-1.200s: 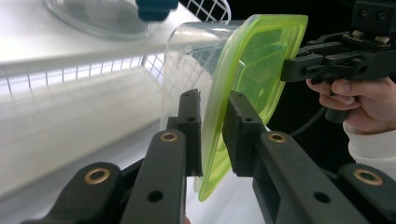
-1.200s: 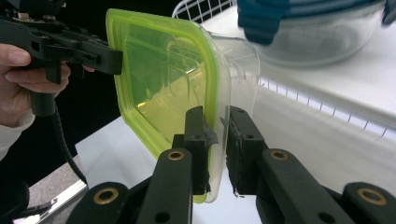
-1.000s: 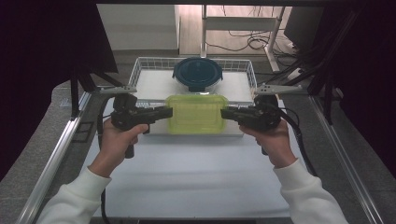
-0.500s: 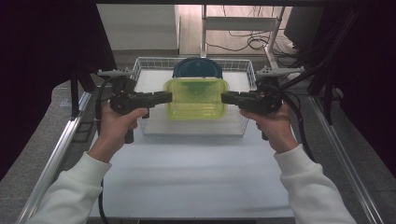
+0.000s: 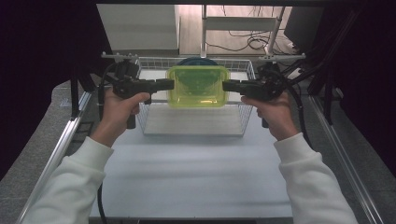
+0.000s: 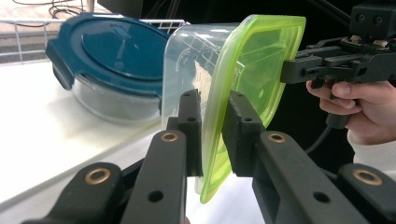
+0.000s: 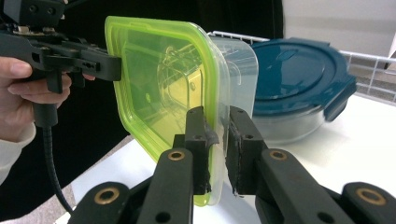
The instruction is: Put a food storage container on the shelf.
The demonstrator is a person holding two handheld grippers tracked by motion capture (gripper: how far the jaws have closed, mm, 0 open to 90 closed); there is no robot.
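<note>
— Starting nearest the person, what lies there?

— Two white sleeves come in over the white worktop (image 5: 196,172), each hand gripping a black tool.

— And the left claw (image 5: 171,84)?

— It is pinching the left edge of the clear rectangular plastic container with the lime-green lid (image 5: 198,86); in the left gripper view the claw (image 6: 214,135) is clamped on the lid's rim.

— The right claw (image 5: 225,86)?

— It is pinching the opposite edge; the right gripper view shows the claw (image 7: 219,149) closed on the rim.

— Where is the container?

— Held in the air between both claws, over the white wire basket (image 5: 245,116).

— Farther back?

— A round glass dish with a dark-blue clip lid (image 6: 116,65) sits in the basket, behind the container.
</note>
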